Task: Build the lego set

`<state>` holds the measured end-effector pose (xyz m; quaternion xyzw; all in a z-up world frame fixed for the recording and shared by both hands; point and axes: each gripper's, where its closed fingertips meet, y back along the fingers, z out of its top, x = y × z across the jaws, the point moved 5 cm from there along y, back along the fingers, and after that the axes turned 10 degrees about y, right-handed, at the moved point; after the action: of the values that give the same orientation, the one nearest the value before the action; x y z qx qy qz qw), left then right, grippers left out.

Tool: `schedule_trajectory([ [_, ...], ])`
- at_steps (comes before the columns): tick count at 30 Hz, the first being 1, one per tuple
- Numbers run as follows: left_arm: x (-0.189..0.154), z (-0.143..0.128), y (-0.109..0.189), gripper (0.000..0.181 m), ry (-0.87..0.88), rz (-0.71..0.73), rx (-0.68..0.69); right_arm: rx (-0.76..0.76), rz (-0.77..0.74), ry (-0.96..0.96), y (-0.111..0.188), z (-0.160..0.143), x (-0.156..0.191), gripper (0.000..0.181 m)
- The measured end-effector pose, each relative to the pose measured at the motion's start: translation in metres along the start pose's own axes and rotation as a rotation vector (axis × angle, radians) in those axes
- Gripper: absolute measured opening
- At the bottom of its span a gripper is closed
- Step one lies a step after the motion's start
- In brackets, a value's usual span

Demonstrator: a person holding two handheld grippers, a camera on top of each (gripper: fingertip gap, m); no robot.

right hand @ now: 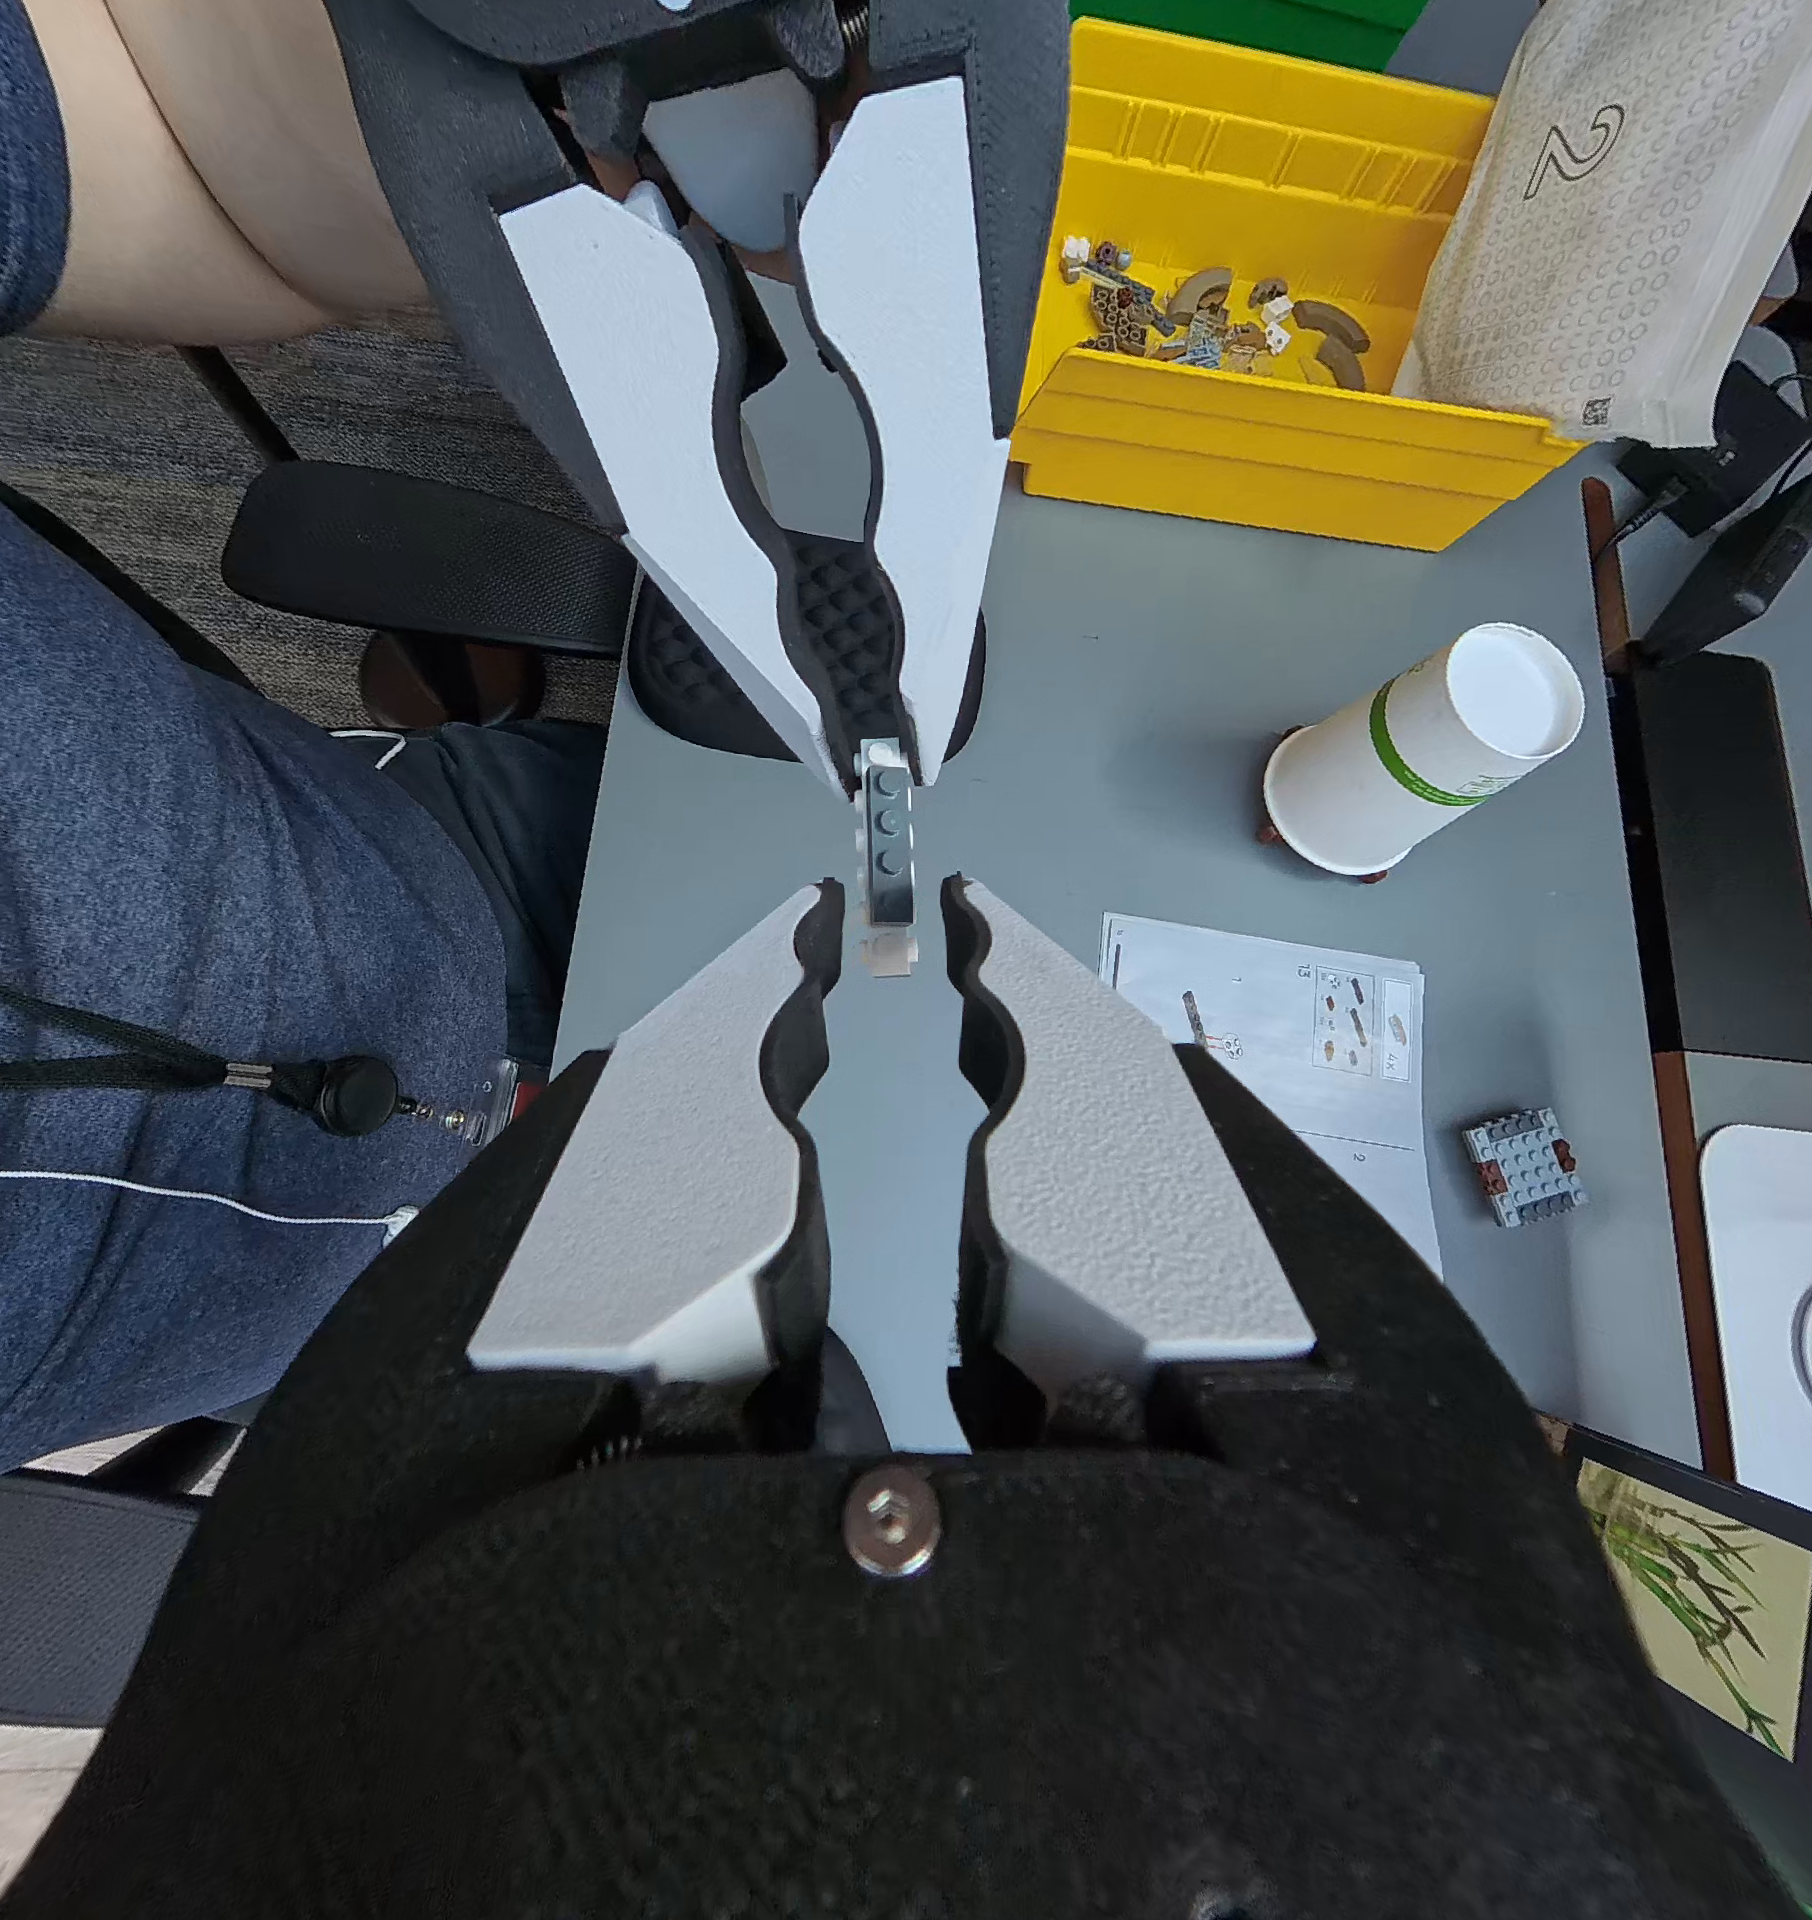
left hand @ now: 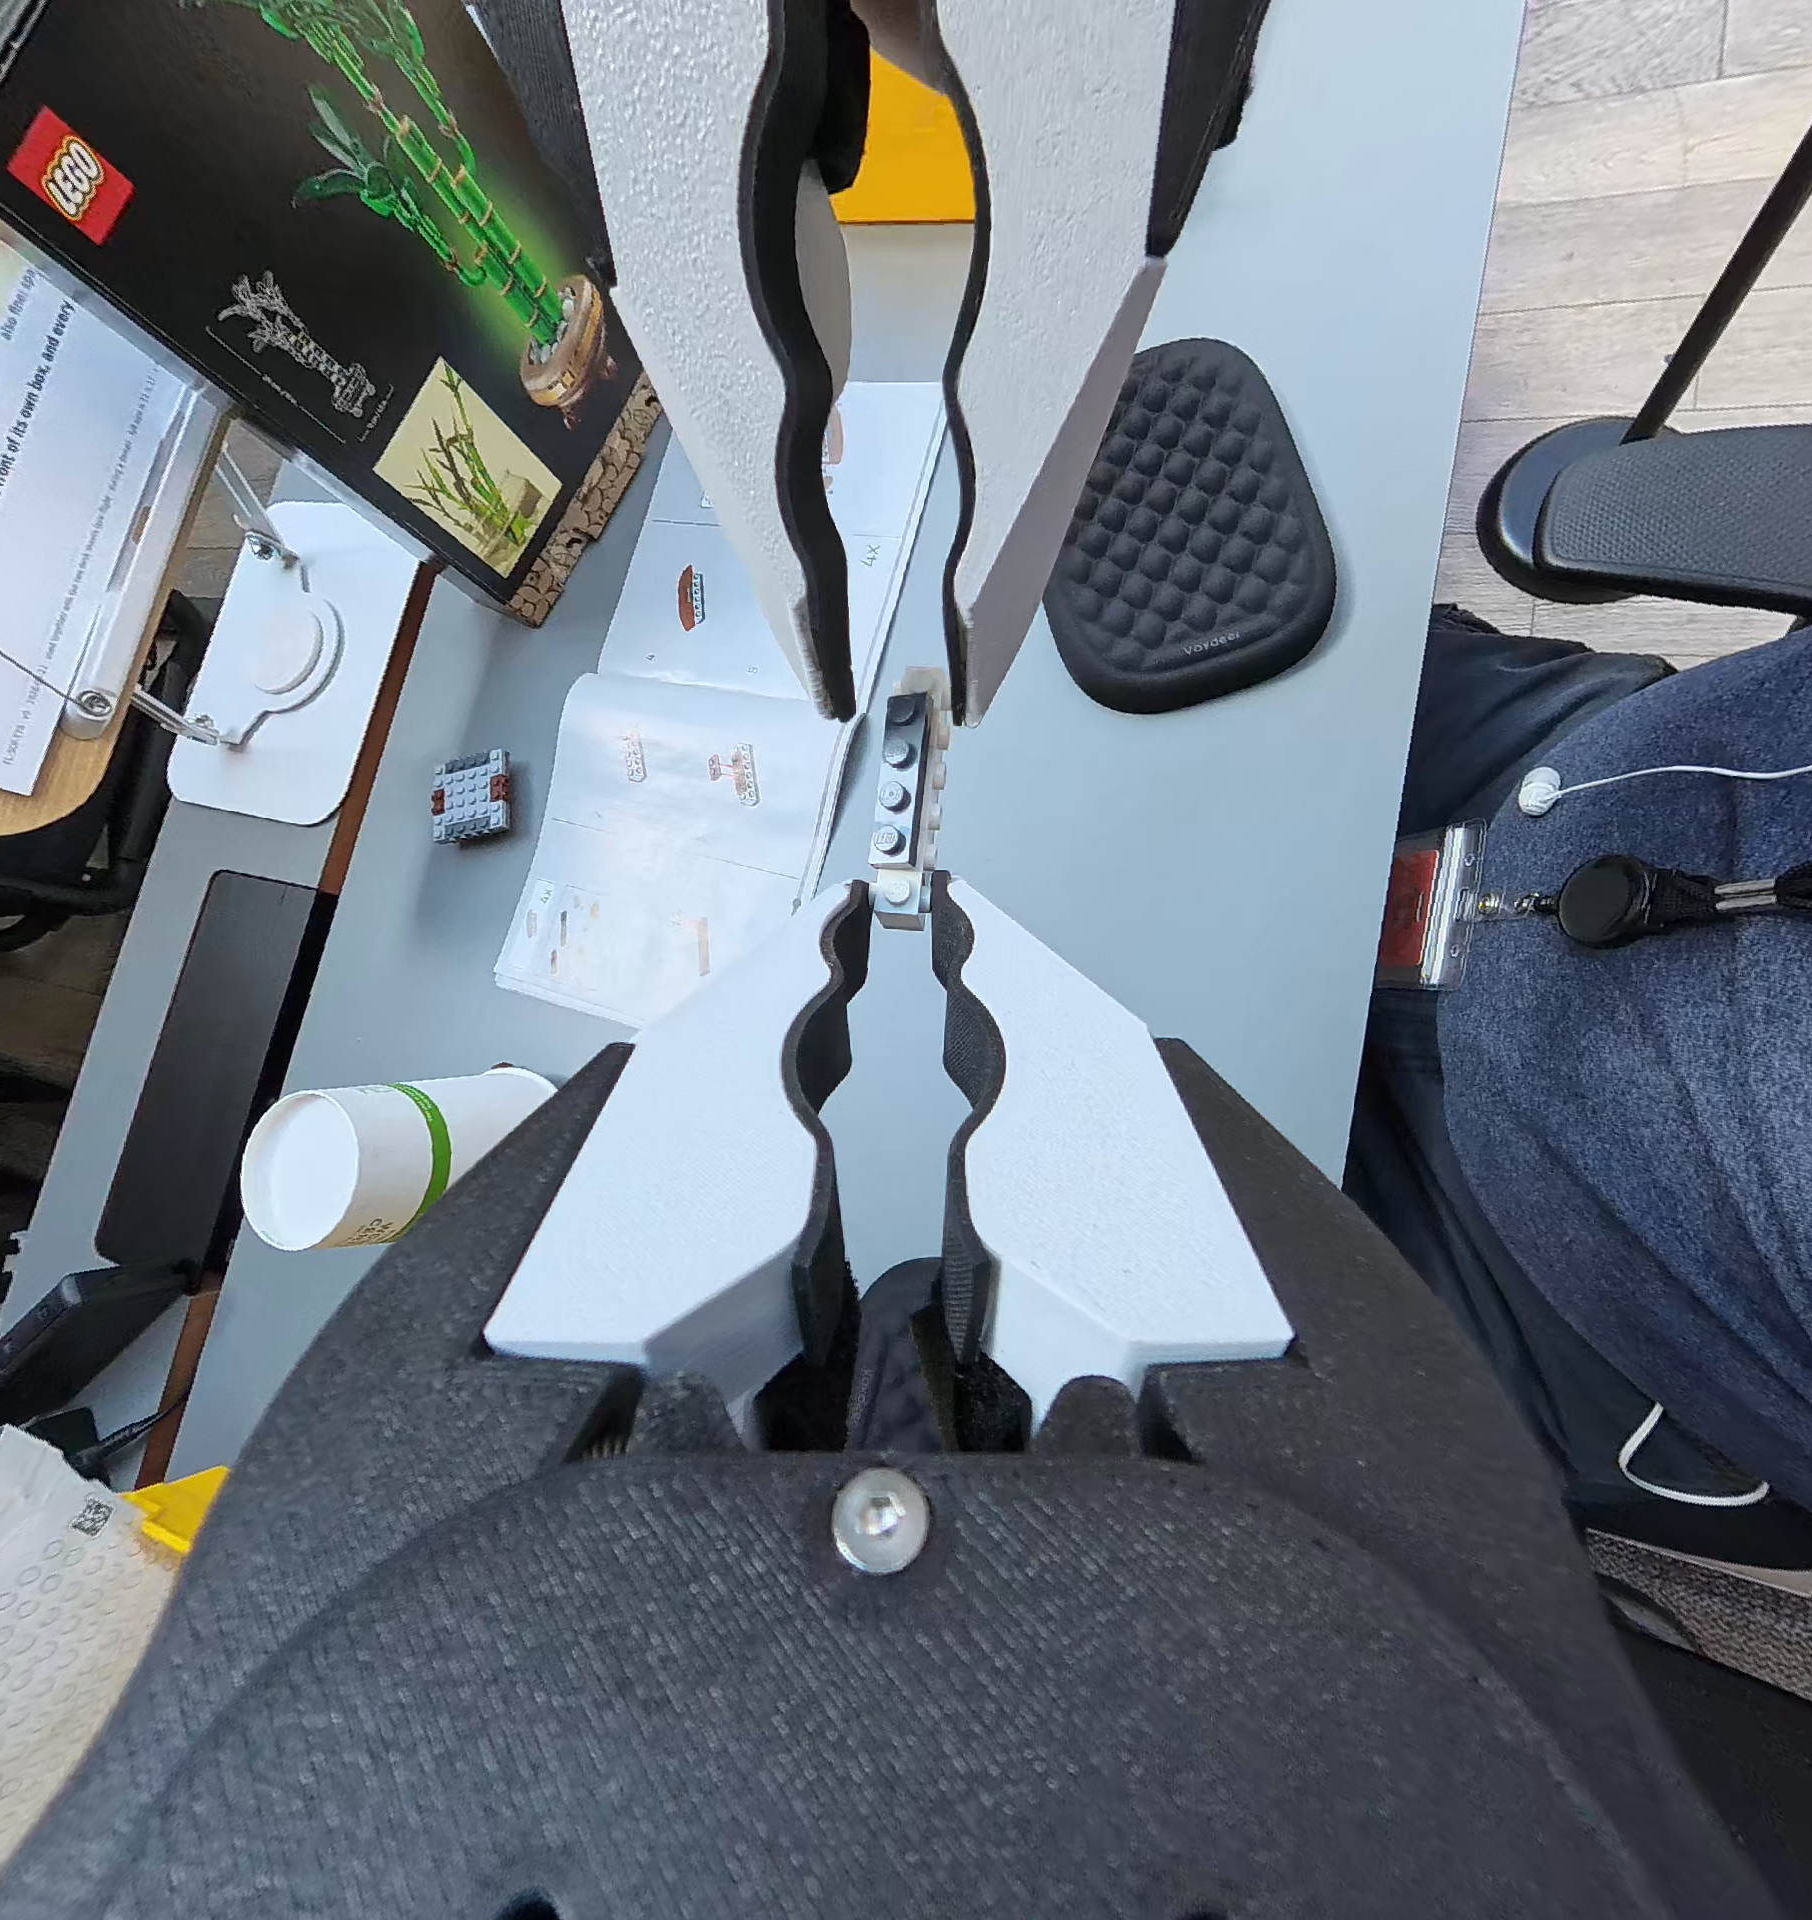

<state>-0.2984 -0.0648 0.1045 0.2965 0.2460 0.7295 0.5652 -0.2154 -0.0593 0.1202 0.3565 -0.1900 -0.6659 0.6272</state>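
The left gripper (left hand: 900, 899), white-fingered and black-padded, pinched the near end of a small stack of dark and light grey studded lego plates (left hand: 907, 795), held above the grey table (left hand: 1172, 935). The piece looked light, stiff and slippery, best gripped across its narrow sides. Opposite, the right gripper (right hand: 891, 896) pointed head-on, its fingers spread around the far end without touching.

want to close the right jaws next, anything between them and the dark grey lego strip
Nothing visible. The dark grey lego strip sits in the open gap of the right gripper, held at its far end by the left gripper. Only air flanks it.
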Motion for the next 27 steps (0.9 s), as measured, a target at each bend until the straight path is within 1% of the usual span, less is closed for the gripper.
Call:
schedule_trajectory([
  [2,0.000,0.000,0.000,0.009,-0.003,0.001,0.000,-0.006,-0.017,0.009,0.006,0.000,-0.002,0.024],
  [4,0.000,0.000,0.002,0.009,0.003,-0.003,-0.003,-0.031,-0.041,0.035,0.014,0.002,-0.005,0.036],
  [5,0.001,0.000,0.003,0.009,0.006,-0.004,-0.007,-0.059,-0.061,0.073,0.018,0.004,-0.004,0.044],
  [7,0.003,0.002,0.006,0.009,0.011,-0.001,-0.009,-0.072,-0.138,0.217,0.023,0.006,0.001,0.061],
  [8,0.005,0.003,0.008,0.009,0.013,0.001,-0.011,-0.079,-0.183,0.295,0.024,0.007,0.005,0.062],
  [11,0.009,0.011,0.014,0.009,0.015,-0.008,-0.020,-0.055,-0.391,0.514,0.023,0.009,0.013,0.060],
  [13,0.012,0.020,0.019,0.009,0.021,-0.021,-0.027,0.004,-0.544,0.639,0.023,0.011,0.013,0.059],
  [16,0.017,0.035,0.029,0.009,0.025,-0.039,-0.042,0.082,-0.681,0.796,0.024,0.019,0.016,0.055],
  [19,0.020,0.051,0.039,0.009,0.028,-0.055,-0.055,0.147,-0.759,0.871,0.028,0.030,0.016,0.049],
  [22,0.021,0.064,0.046,0.009,0.017,-0.055,-0.048,0.162,-0.825,0.909,0.038,0.043,0.014,0.049],
  [27,0.019,0.078,0.053,0.009,-0.001,-0.068,-0.032,0.229,-0.846,0.898,0.046,0.052,0.005,0.049],
])
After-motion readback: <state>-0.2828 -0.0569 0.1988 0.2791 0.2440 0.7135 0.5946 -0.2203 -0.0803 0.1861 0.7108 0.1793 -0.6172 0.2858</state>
